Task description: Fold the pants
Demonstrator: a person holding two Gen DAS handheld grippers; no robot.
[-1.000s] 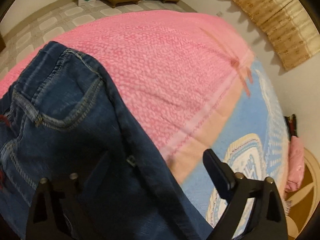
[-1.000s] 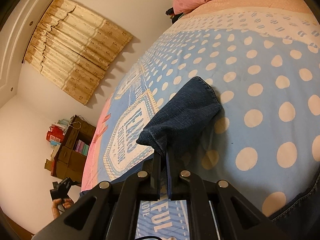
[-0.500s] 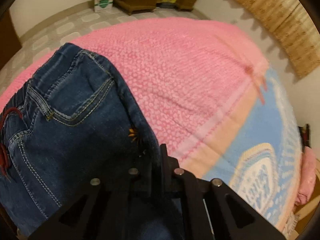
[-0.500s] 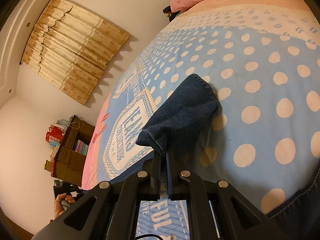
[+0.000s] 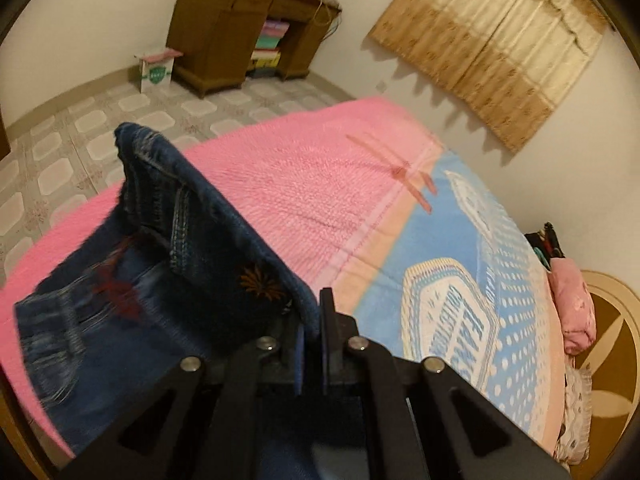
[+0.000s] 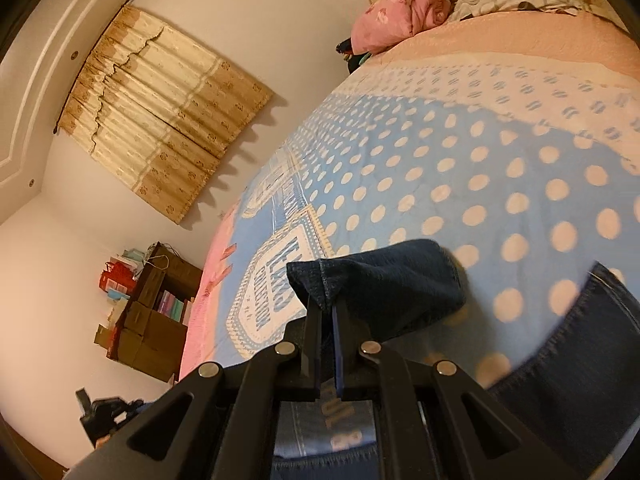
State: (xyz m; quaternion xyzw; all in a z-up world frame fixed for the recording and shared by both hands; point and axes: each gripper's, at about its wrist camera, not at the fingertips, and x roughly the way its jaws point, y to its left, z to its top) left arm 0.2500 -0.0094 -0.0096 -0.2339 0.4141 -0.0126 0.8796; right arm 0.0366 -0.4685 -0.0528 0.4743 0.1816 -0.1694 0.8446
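Dark blue denim pants lie on the bed. In the left wrist view my left gripper is shut on the side edge of the pants near the waist and holds it lifted, so the waistband corner stands up above the pink blanket. In the right wrist view my right gripper is shut on the hem of a pant leg and holds it raised over the blue dotted bedspread. More denim lies at the lower right.
A brown wooden desk with books stands at the far wall, with a small white box on the tiled floor. A beige curtain hangs on the wall. Pink pillows lie at the headboard.
My left gripper closed on the pants' side edge and lifted it, so the waist now stands up. My right gripper has raised the leg hem and drawn it nearer.
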